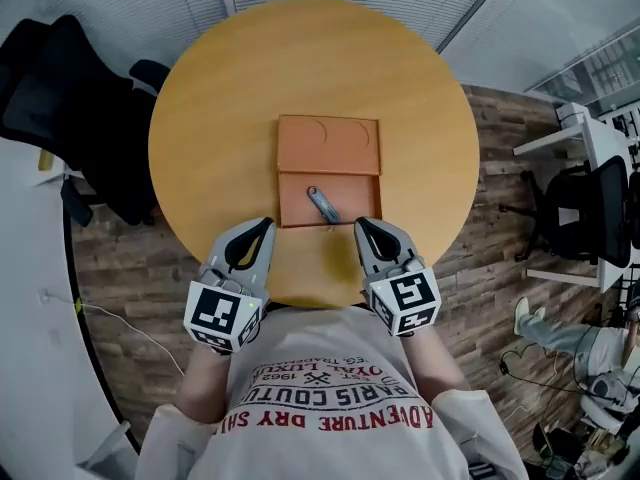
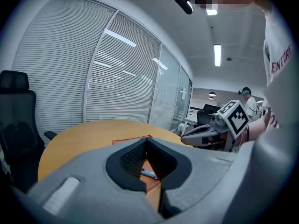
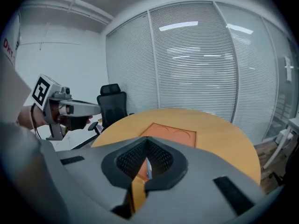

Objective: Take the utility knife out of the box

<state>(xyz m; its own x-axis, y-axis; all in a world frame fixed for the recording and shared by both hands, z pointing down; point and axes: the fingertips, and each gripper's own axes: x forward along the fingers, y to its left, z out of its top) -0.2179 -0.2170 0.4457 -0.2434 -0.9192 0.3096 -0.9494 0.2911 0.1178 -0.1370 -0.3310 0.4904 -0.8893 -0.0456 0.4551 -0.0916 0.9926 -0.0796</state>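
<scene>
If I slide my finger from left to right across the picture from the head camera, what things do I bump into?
big black chair → left gripper → utility knife → right gripper → desk chair

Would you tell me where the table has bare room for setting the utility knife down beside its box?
The table is bare in bands left and right of the box, and in a broad arc beyond its far edge. The near edge is crowded: the left gripper and right gripper sit at the box's near corners, by the utility knife.
</scene>
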